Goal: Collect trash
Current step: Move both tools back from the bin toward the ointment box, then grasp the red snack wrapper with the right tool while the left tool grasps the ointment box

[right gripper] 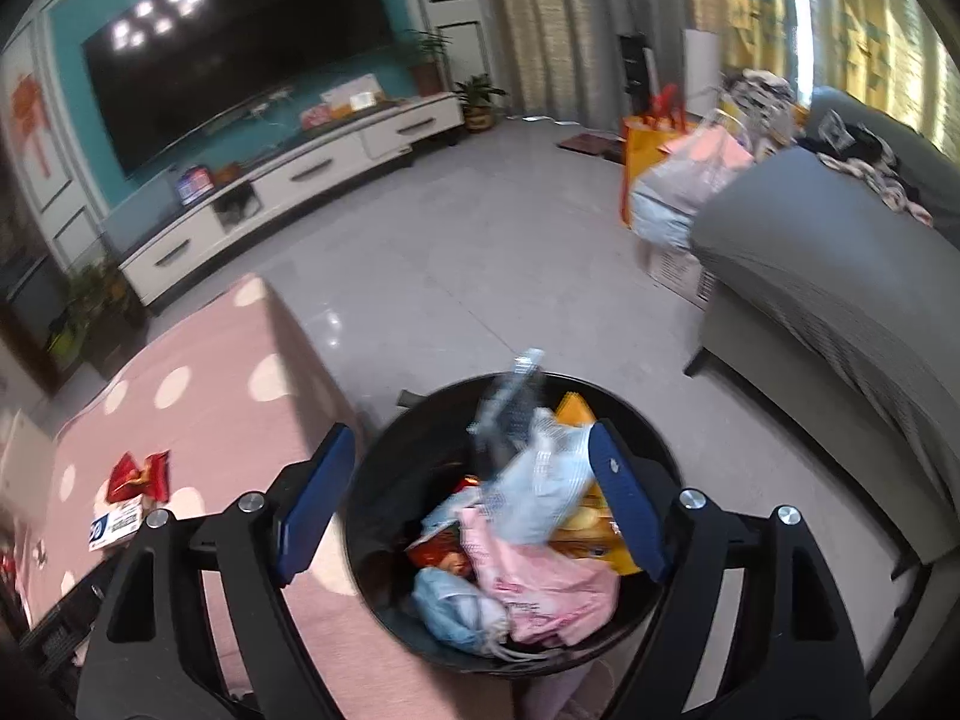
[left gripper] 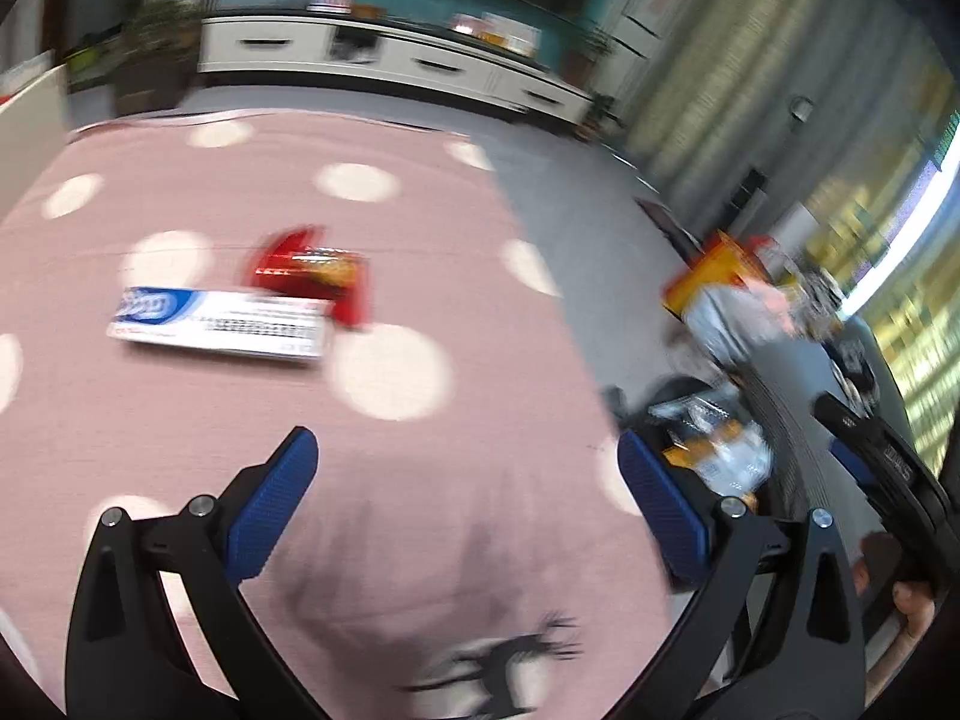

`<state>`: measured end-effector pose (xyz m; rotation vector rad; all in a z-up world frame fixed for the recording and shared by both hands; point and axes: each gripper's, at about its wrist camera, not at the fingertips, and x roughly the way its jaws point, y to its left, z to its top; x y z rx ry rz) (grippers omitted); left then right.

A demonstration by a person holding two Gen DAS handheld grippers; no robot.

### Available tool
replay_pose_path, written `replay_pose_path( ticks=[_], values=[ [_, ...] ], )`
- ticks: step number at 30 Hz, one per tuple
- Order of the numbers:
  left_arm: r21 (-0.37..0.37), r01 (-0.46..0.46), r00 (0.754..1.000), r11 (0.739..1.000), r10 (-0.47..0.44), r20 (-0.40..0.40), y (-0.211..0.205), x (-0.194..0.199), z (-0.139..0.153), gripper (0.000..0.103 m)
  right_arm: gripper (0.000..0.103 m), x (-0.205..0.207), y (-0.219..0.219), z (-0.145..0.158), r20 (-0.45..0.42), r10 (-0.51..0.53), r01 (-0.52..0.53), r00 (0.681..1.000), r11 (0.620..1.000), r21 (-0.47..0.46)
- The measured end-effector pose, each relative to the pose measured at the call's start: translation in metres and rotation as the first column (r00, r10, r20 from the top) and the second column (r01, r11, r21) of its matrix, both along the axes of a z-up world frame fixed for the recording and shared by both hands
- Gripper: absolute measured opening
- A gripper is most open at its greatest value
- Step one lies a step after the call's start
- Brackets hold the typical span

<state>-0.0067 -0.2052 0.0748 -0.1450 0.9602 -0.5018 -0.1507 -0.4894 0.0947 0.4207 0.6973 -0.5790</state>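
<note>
While both sets of jaws stand spread with nothing pinched, the left gripper (left gripper: 468,480) hangs over the pink dotted cover (left gripper: 420,228) and the right gripper (right gripper: 474,480) over the black bin (right gripper: 384,480) beside the cover's edge, holding crumpled wrappers (right gripper: 540,576). Farther on the cover lie a white box (left gripper: 222,321) and, touching its far end, a red wrapper (left gripper: 312,270).

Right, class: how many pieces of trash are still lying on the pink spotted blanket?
2: a red wrapper and, touching its near edge, a white and blue box. More may lie outside the views.
</note>
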Motion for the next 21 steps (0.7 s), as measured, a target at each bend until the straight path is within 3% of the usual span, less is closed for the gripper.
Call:
replay_pose_path(
  ticks=[5, 10, 18, 21],
  values=[
    [0.033, -0.149, 0.988, 0.988, 0.15, -0.033, 0.071, 0.027, -0.009, 0.1, 0.084, 0.034, 0.04, -0.001, -0.011, 0.143, -0.143, 0.99, 0.99, 0.013],
    [0.075, -0.249, 0.966, 0.966, 0.253, -0.046, 0.124, 0.053, -0.02, 0.1, 0.089, 0.093, 0.094, -0.012, -0.083, 0.293, -0.292, 0.952, 0.956, 0.032],
    [0.037, -0.244, 0.959, 0.969, 0.246, -0.138, 0.151, 0.078, -0.046, 0.1, 0.093, 0.194, 0.148, -0.03, -0.094, 0.426, -0.399, 0.9, 0.89, 0.219],
    [0.021, -0.233, 0.961, 0.972, 0.234, -0.15, 0.146, 0.078, -0.054, 0.1, 0.093, 0.235, 0.171, -0.044, -0.136, 0.474, -0.435, 0.87, 0.867, 0.241]
  ],
)
